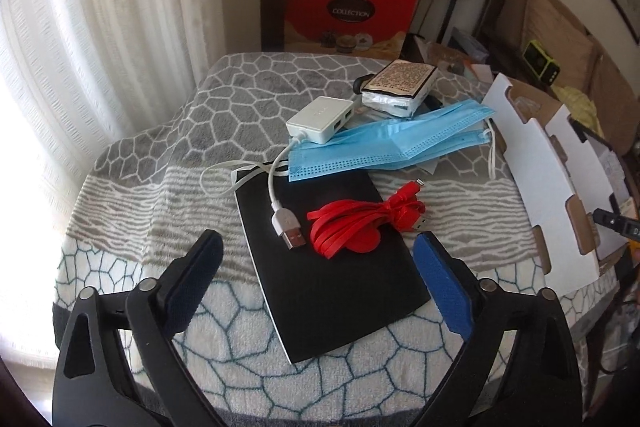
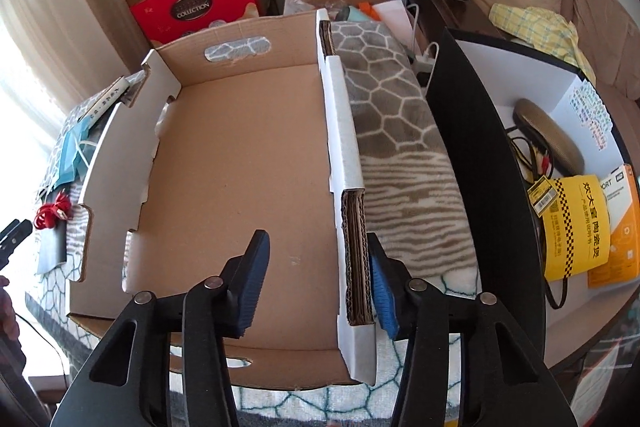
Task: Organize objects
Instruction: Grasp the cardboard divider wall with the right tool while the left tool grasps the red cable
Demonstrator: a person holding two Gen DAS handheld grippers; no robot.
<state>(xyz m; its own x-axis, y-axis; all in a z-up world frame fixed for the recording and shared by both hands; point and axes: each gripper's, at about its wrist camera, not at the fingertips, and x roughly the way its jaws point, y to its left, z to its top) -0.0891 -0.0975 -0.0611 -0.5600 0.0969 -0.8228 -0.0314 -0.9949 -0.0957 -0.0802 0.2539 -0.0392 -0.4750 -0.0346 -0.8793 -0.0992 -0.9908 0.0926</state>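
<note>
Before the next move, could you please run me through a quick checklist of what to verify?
1. Box empty, room for items: ok.
2. Right gripper straddles the box wall: ok; firm grip: cannot tell.
3. Left gripper open, nothing held: ok.
4. Red cable bundled, lying on the black pad: ok.
5. White plug beside the red cable, may snag: not ok.
6. Mask pinned under the hub: not ok.

Black flat notebook point(image 1: 332, 263) lying skewed on patterned blanket; red bundled cable point(image 1: 360, 223) and white USB plug point(image 1: 289, 227) resting on it. White hub point(image 1: 320, 119), blue masks point(image 1: 384, 143), foil-wrapped packet point(image 1: 400, 87) behind. Open cardboard tray point(image 2: 240, 163) empty, right.
</note>
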